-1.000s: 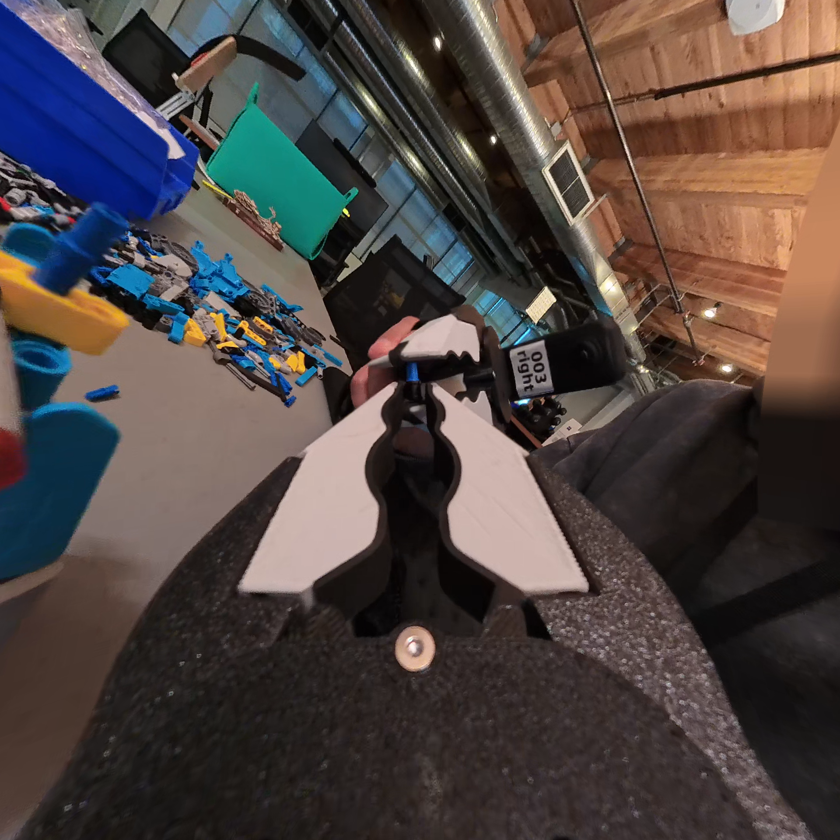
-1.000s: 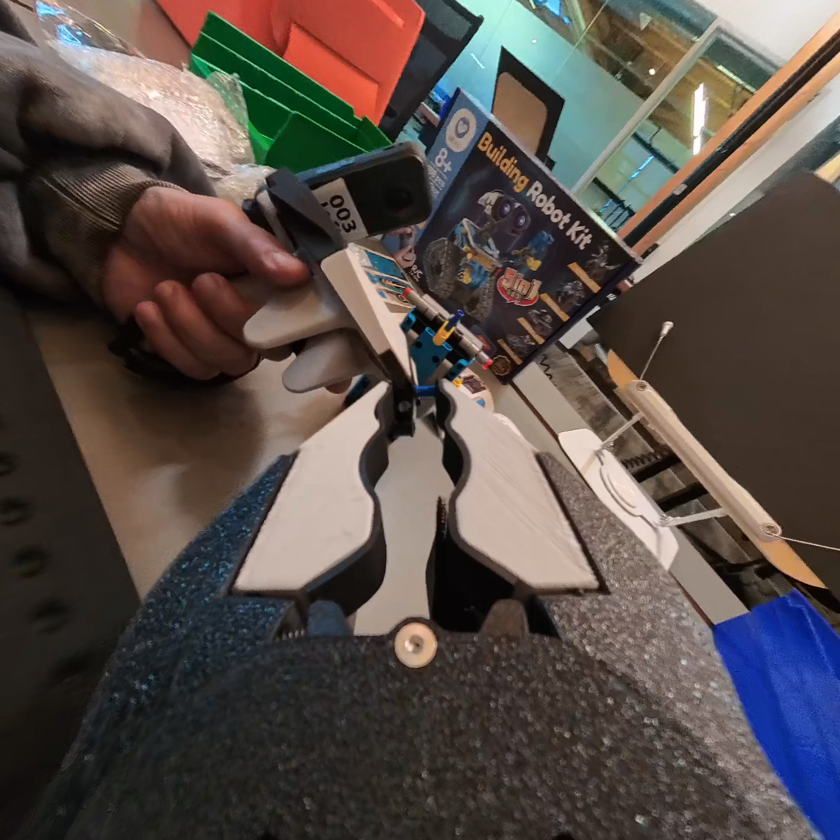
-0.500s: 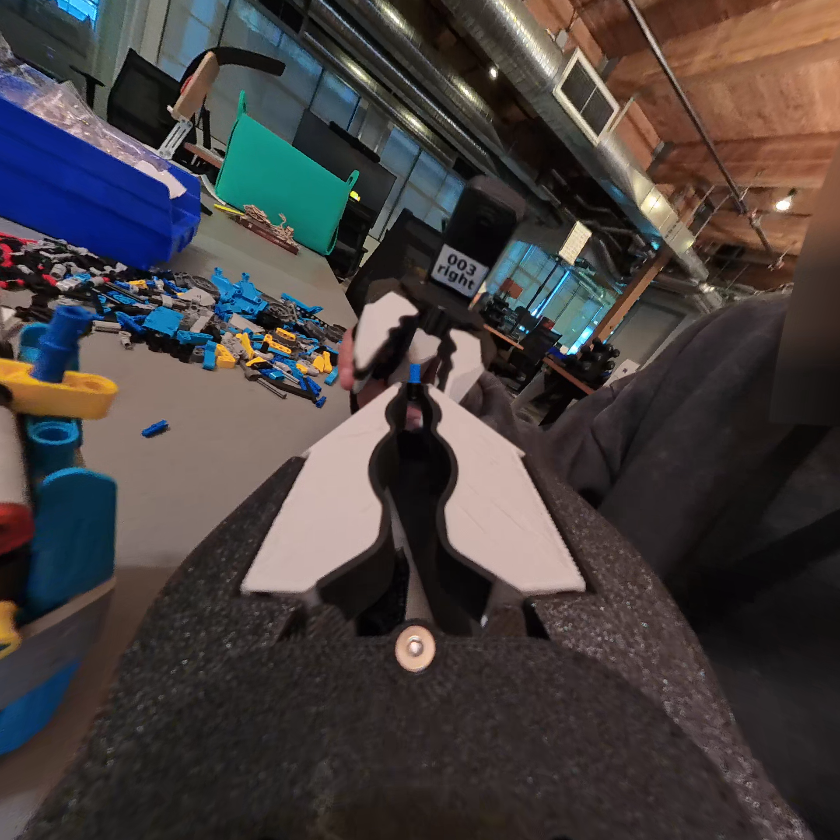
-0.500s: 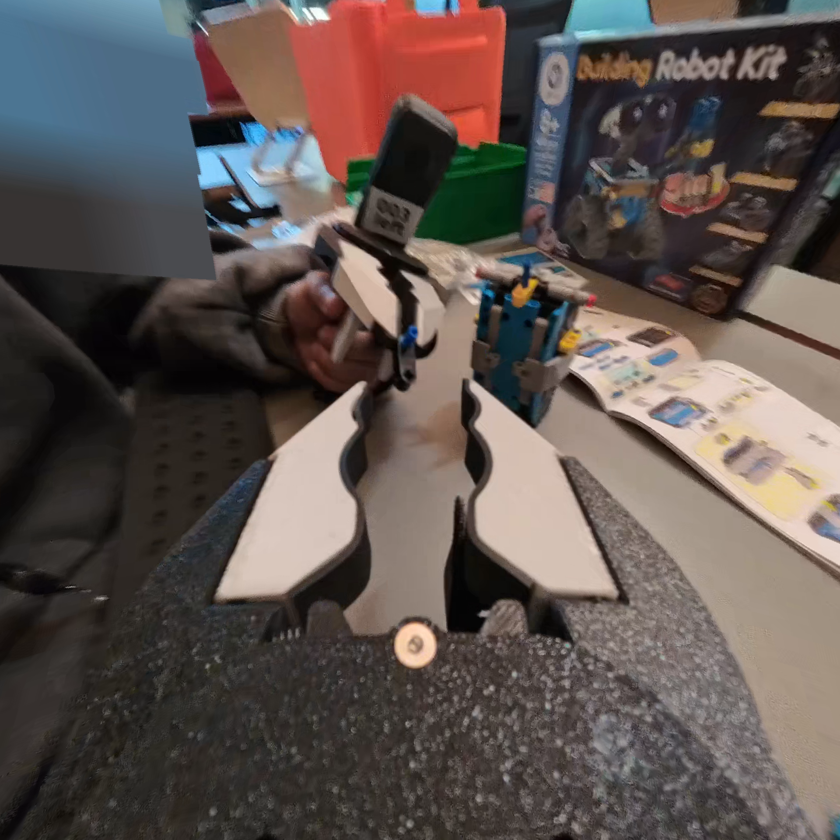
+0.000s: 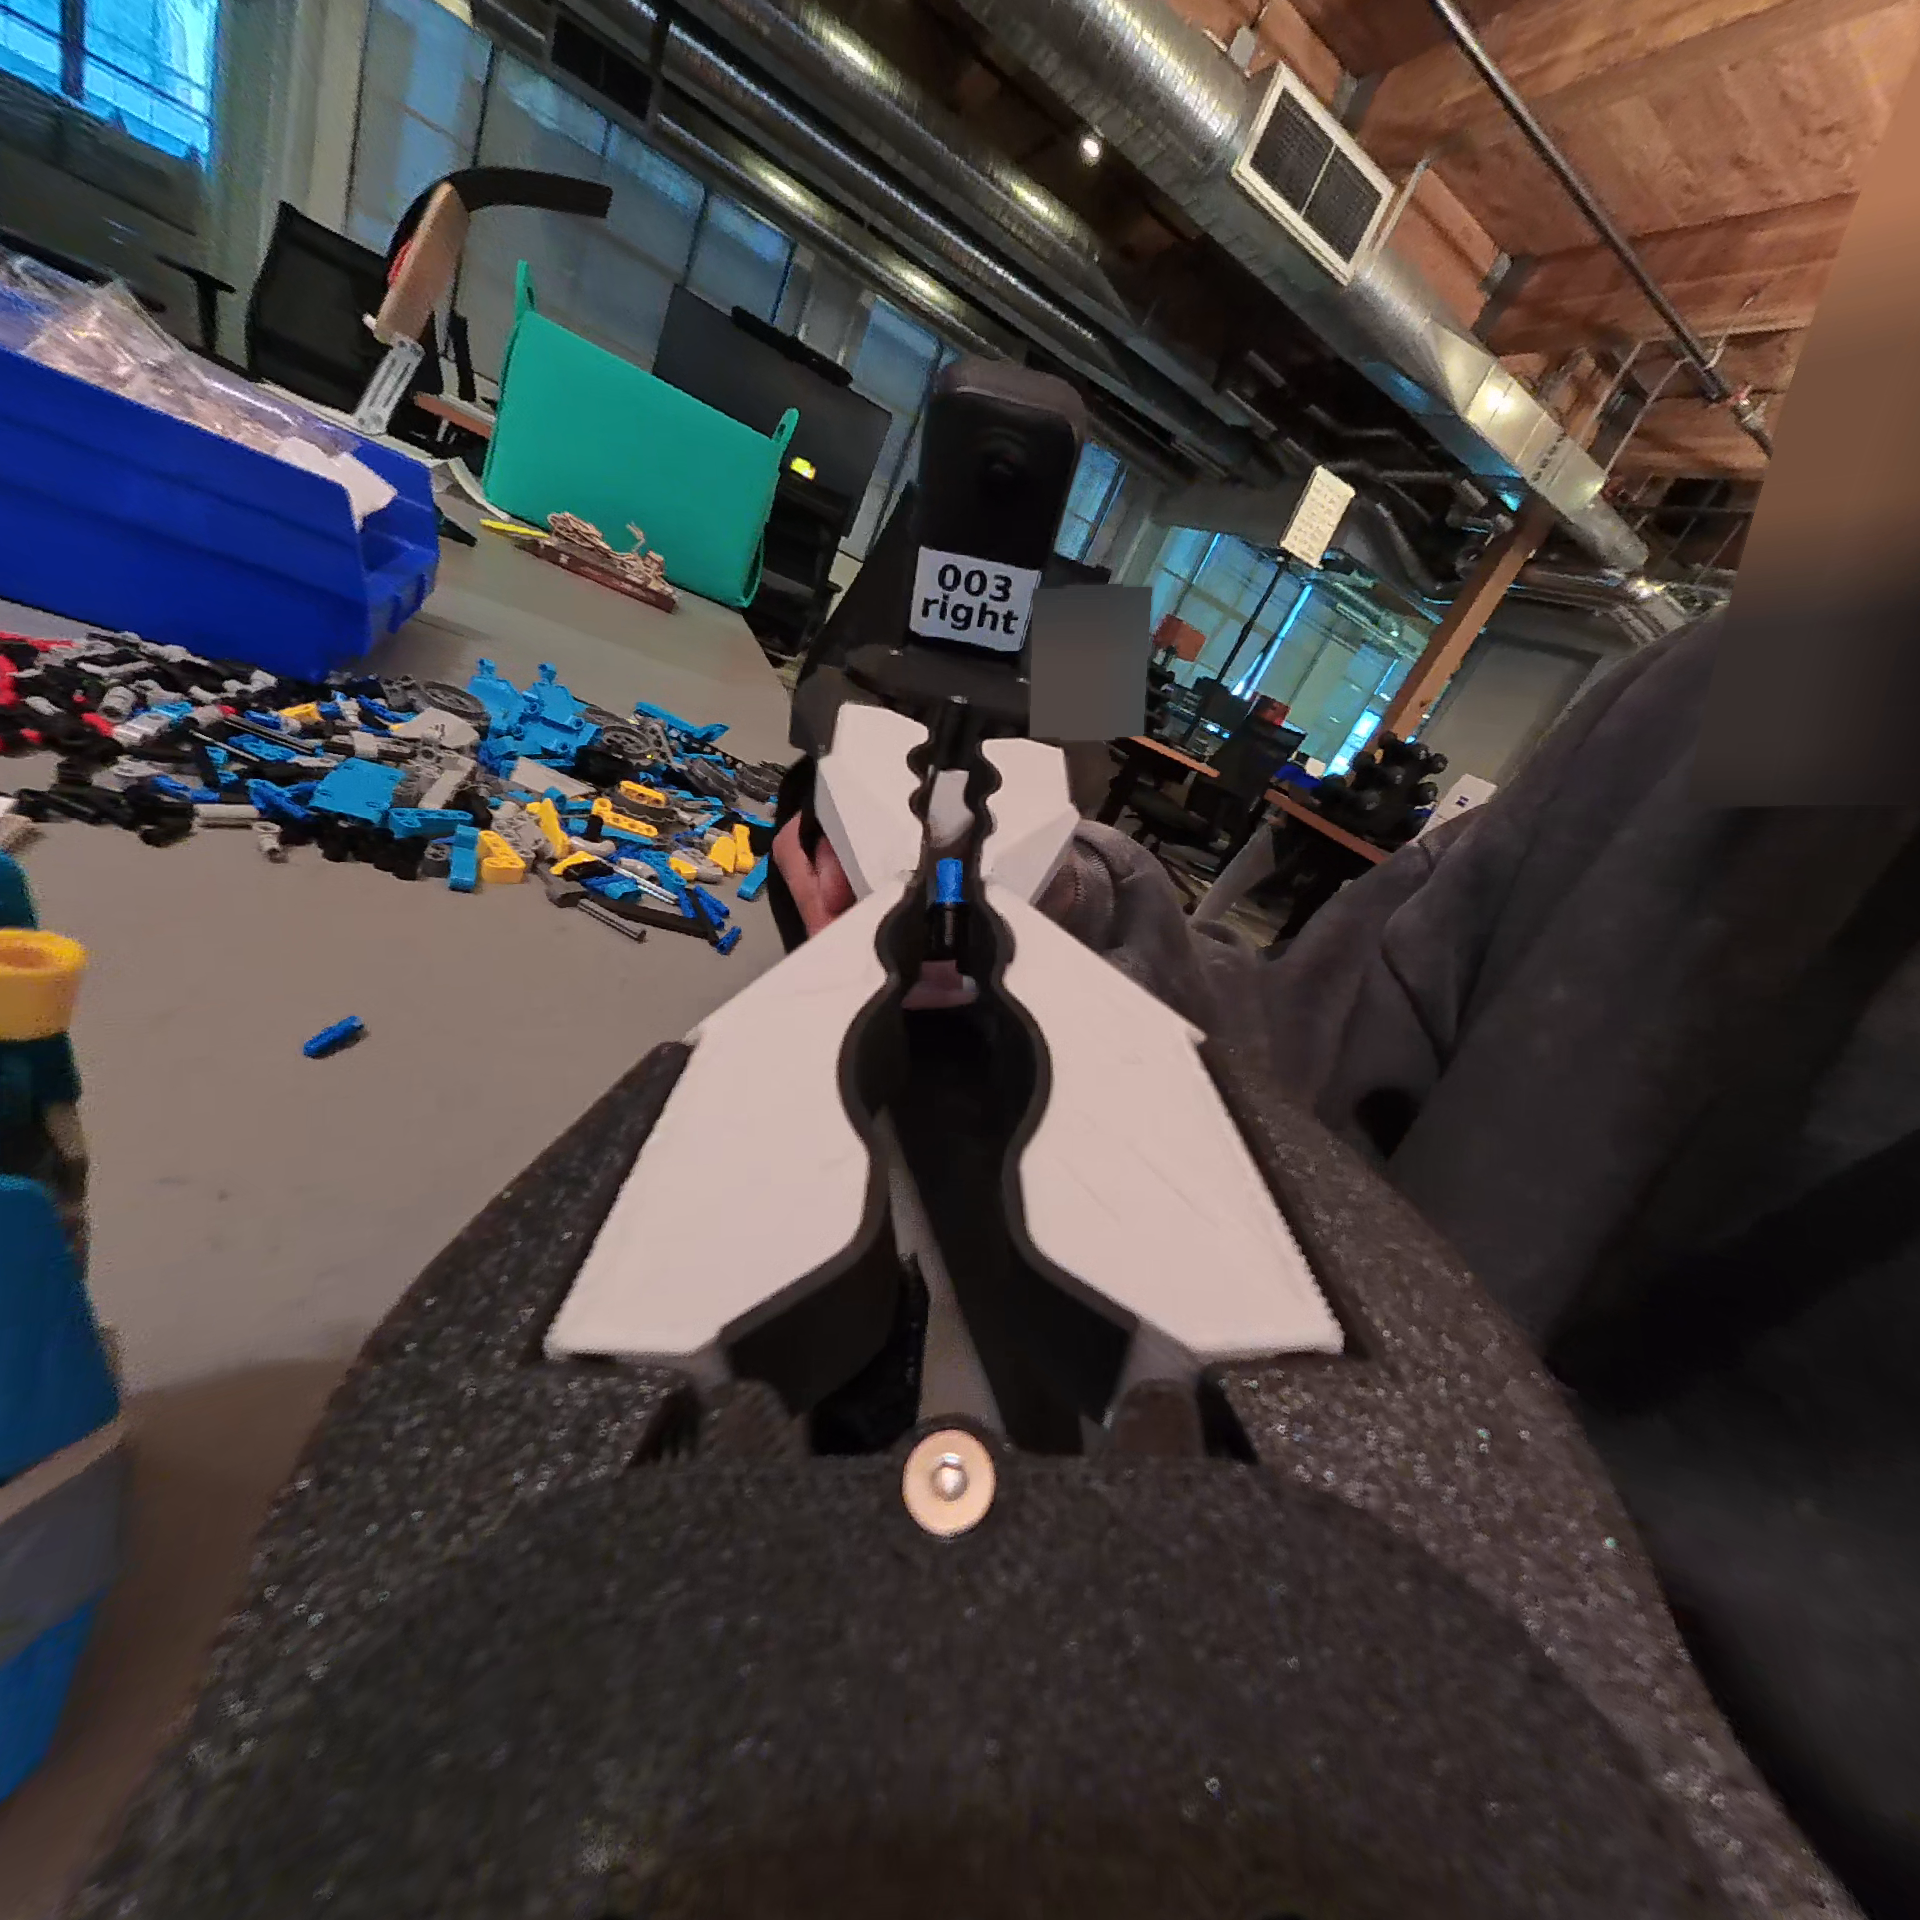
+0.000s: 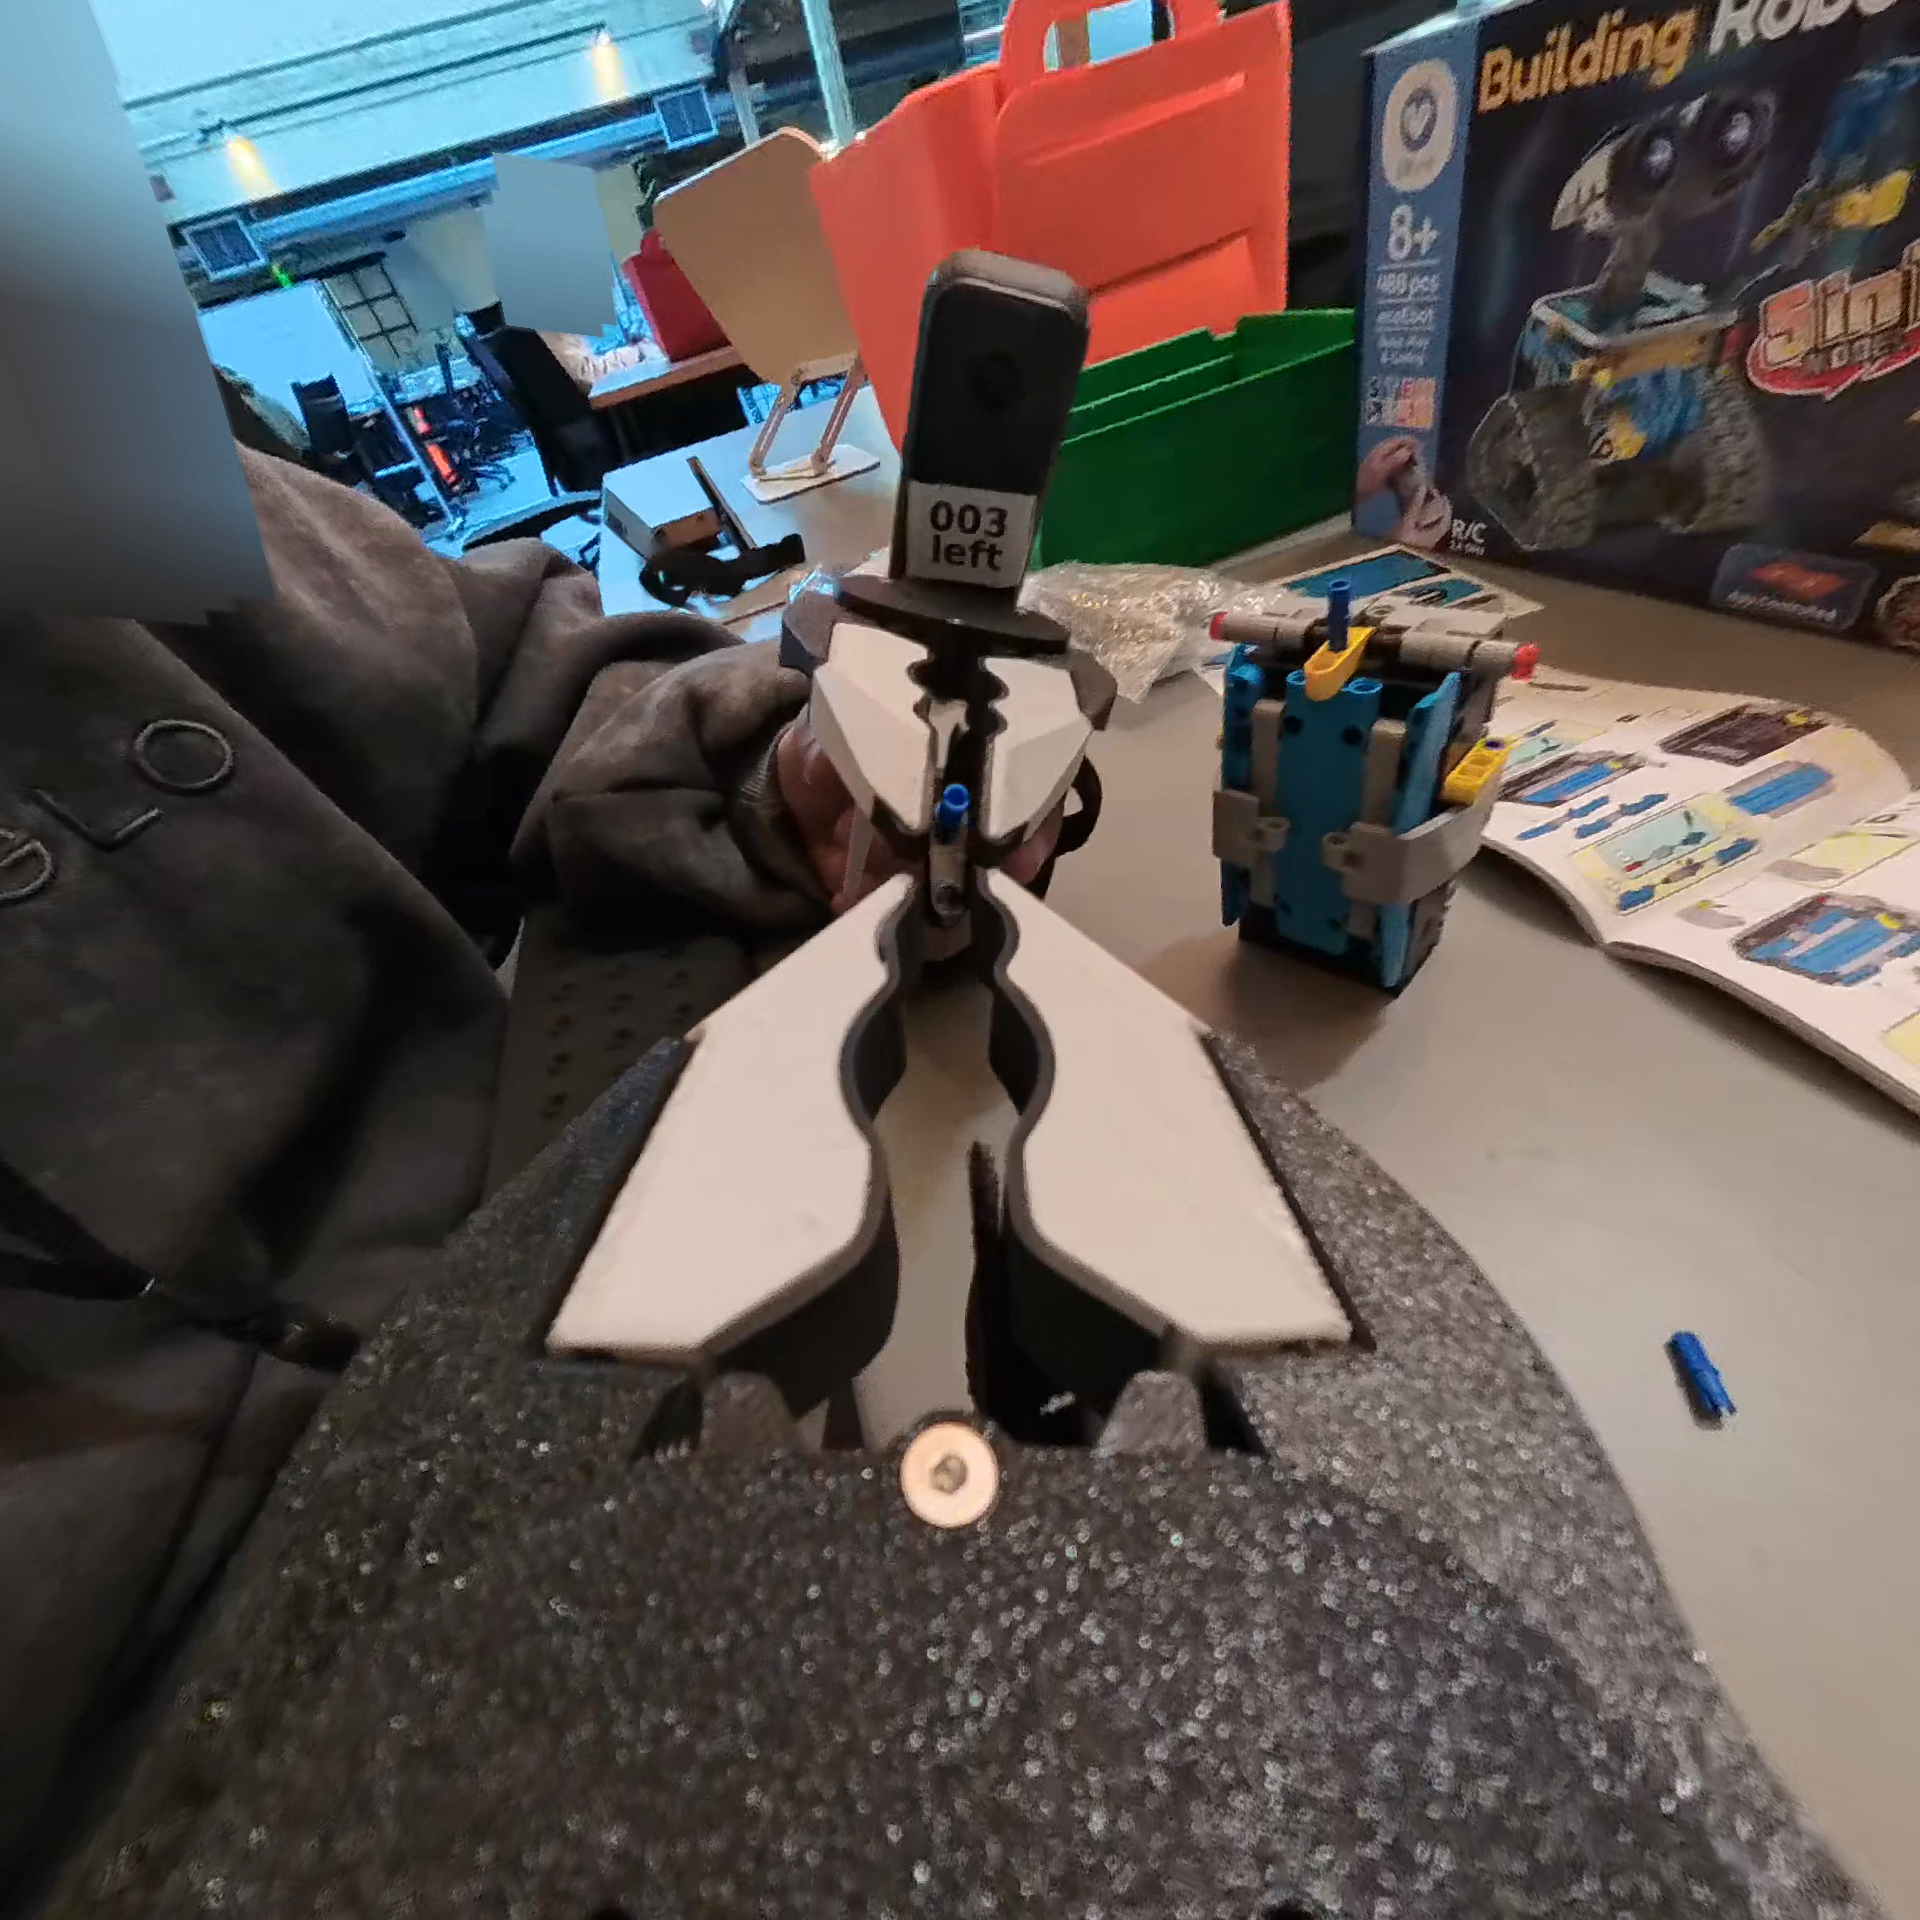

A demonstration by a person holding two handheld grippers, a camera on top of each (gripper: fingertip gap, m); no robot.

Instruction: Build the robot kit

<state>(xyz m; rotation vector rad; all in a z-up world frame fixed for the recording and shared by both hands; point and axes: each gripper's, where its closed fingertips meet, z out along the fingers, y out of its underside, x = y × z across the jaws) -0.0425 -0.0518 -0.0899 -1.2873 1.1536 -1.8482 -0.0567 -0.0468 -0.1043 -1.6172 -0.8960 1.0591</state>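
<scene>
My left gripper [image 5: 943, 920] is shut on a small dark connector [image 5: 941, 928] with a blue pin [image 5: 947, 883] sticking up from it. My right gripper [image 6: 948, 902] faces it tip to tip, and its fingers are closed onto the same small piece [image 6: 943, 885] from the other side. The pin also shows in the right wrist view [image 6: 952, 806]. The right gripper [image 5: 951, 821] shows beyond the tips in the left wrist view, and the left gripper [image 6: 951, 800] in the right wrist view. Both are held in hands above the grey table [image 6: 1558, 1143].
A blue and grey block model [image 6: 1340, 810] stands right of the grippers, beside an open instruction booklet [image 6: 1714, 852] and a kit box [image 6: 1662, 291]. A loose blue pin [image 6: 1701, 1387] lies on the table. A pile of loose parts [image 5: 468, 800] and a blue bin [image 5: 208, 540] lie to the left. My left and right fingertips are right by each other.
The right gripper was open half a second ago and has closed onto the piece held by the left gripper. Both grippers have turned level and now face each other squarely.
</scene>
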